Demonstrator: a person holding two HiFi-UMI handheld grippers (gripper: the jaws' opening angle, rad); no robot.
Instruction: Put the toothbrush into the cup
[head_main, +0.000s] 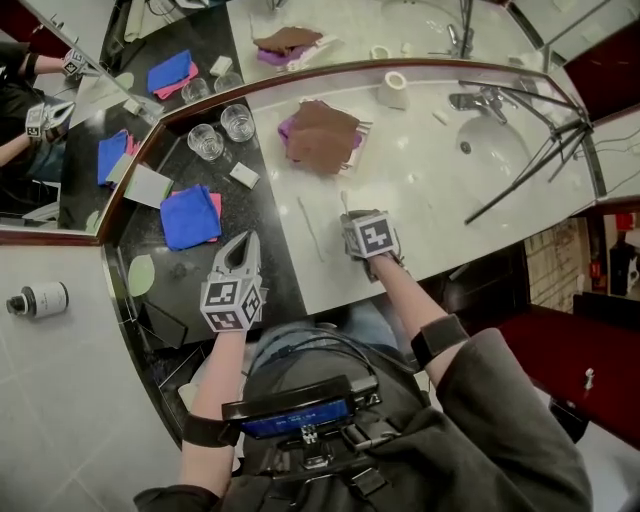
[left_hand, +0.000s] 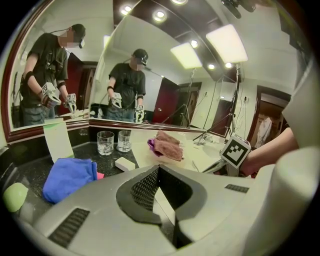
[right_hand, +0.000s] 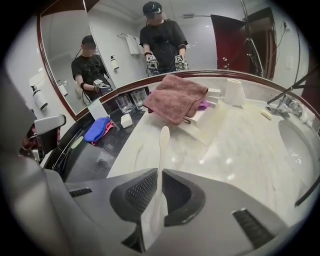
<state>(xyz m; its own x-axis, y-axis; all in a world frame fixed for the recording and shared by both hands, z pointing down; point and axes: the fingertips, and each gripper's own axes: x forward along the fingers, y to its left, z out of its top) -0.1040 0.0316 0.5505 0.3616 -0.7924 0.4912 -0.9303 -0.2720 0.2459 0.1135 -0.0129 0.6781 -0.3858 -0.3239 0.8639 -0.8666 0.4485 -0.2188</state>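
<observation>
A white toothbrush (right_hand: 161, 150) sticks forward from my right gripper (right_hand: 159, 174), whose jaws are shut on its handle; the brush head hangs just above the pale marble counter (right_hand: 240, 145). In the head view only a short stub of the toothbrush (head_main: 345, 205) shows past the right gripper (head_main: 352, 222). Two glass tumblers (head_main: 206, 142) (head_main: 238, 122) stand on the dark counter section at the back left, also seen from the right gripper as tumblers (right_hand: 123, 103). A white cup (head_main: 392, 90) stands upside down by the mirror. My left gripper (head_main: 247, 242) is shut and empty over the dark counter.
A brown towel (head_main: 322, 135) lies on a white tray. A blue cloth (head_main: 190, 215) and a small white bar (head_main: 244, 175) sit on the dark section. A thin pale stick (head_main: 310, 228) lies on the marble. Sink (head_main: 505, 150), faucet (head_main: 480, 100) and black tripod legs (head_main: 530, 165) fill the right.
</observation>
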